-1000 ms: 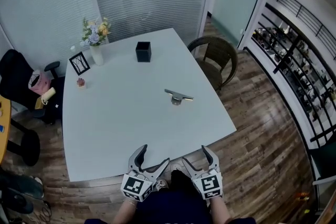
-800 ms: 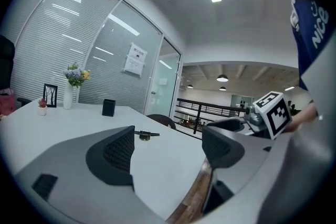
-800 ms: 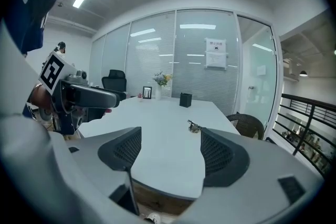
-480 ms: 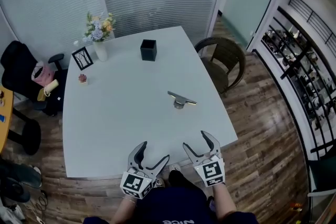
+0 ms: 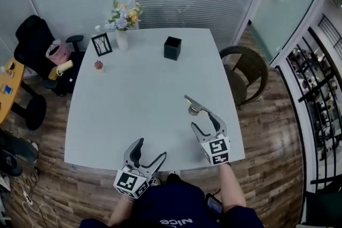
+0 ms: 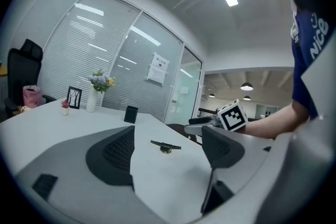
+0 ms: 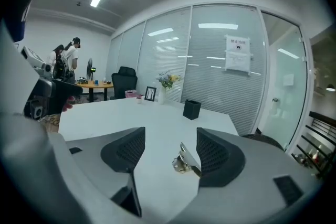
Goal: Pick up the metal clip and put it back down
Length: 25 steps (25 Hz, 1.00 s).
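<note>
The metal clip [image 5: 193, 105] lies on the white table [image 5: 133, 99], right of its middle. My right gripper [image 5: 203, 121] hovers just short of the clip, pointing at it. Its jaws are wide but closing, and nothing is pressed between them. In the right gripper view the clip [image 7: 183, 161] shows just ahead between the pads of the right gripper [image 7: 170, 152], partly hidden by the right pad [image 7: 216, 152]. My left gripper [image 5: 147, 151] hangs open and holds nothing at the table's near edge. In the left gripper view the clip [image 6: 166, 145] lies further off, beyond the left gripper [image 6: 169, 137].
A black square holder [image 5: 172, 47], a vase of flowers [image 5: 122, 34], a small picture frame [image 5: 101, 44] and a tiny potted plant [image 5: 98, 65] stand along the far side. A wicker chair [image 5: 247, 73] is at the right, a black office chair [image 5: 36, 45] at the left.
My right gripper has moved forward over the table, from the near edge up to the clip. The left gripper stays at the near edge. The head view has shifted.
</note>
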{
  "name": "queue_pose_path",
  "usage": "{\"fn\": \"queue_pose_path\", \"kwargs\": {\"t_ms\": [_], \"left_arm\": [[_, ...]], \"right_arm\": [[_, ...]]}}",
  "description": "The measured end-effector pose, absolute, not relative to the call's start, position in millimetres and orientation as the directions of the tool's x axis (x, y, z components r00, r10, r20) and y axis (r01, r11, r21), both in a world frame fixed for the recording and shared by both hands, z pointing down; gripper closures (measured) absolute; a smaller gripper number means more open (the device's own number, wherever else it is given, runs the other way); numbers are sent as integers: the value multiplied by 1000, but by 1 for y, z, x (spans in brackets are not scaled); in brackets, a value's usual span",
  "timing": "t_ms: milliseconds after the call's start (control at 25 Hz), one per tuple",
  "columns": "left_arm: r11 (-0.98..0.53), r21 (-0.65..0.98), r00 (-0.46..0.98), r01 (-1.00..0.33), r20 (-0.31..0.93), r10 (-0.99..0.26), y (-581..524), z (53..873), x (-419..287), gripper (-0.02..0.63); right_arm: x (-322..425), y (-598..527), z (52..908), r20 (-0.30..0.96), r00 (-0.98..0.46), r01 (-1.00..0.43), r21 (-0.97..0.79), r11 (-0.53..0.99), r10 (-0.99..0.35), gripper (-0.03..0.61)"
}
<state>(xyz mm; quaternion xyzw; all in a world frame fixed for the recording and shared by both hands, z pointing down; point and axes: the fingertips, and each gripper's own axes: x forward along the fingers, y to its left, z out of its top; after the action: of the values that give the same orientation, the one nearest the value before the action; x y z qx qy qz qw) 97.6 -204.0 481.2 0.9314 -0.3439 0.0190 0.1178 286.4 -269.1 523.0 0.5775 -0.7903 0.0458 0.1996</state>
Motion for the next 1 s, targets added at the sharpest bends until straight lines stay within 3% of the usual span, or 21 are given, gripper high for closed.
{"fn": "queue_pose_path", "kwargs": {"t_ms": [560, 800, 1000], "left_arm": [[-531, 175, 559, -829, 203, -804, -226, 490, 52, 229], [-477, 168, 504, -863, 225, -834, -232, 491, 49, 229], [-426, 216, 469, -878, 218, -856, -232, 490, 45, 229]], "right_arm": [[309, -354, 652, 634, -298, -828, 199, 523, -713, 309], [319, -373, 672, 660, -292, -826, 191, 530, -692, 332], [324, -371, 687, 684, -267, -810, 222, 542, -679, 395]]}}
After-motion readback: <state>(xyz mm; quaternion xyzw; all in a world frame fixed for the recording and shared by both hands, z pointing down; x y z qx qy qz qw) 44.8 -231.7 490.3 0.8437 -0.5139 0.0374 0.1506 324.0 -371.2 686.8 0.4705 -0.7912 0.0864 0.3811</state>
